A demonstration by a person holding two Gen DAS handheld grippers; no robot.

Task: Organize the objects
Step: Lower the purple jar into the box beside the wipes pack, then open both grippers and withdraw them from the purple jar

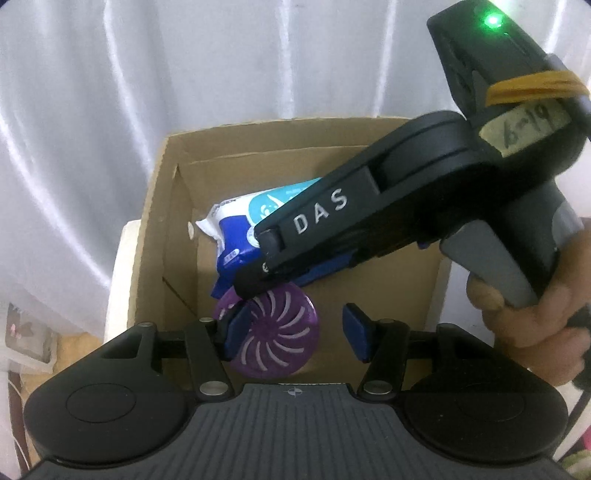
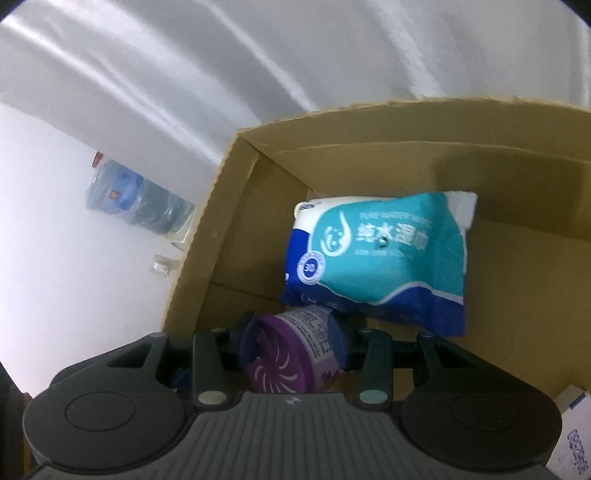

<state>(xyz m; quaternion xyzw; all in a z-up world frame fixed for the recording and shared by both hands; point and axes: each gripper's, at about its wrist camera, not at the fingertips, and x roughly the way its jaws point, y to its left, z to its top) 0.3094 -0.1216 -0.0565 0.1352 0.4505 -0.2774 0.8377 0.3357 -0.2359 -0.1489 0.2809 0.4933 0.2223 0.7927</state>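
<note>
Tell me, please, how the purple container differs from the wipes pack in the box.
The purple container is a small, rigid, round tub with a swirl-slotted lid; the wipes pack is a larger, soft pouch in teal, blue and white. The container sits between the pads of the right hand-held gripper; the pack lies behind it, ungripped. Both are inside the cardboard box.

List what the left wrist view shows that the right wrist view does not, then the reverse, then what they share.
Left wrist only: the right tongs seen from outside, a green light on their body, and the hand gripping them. Right wrist only: a blue water jug outside the box, a white and blue carton at the lower right, and the whole teal front of the wipes pack. Both: the cardboard box, the purple canister inside it, and the wipes pack beyond that.
</note>
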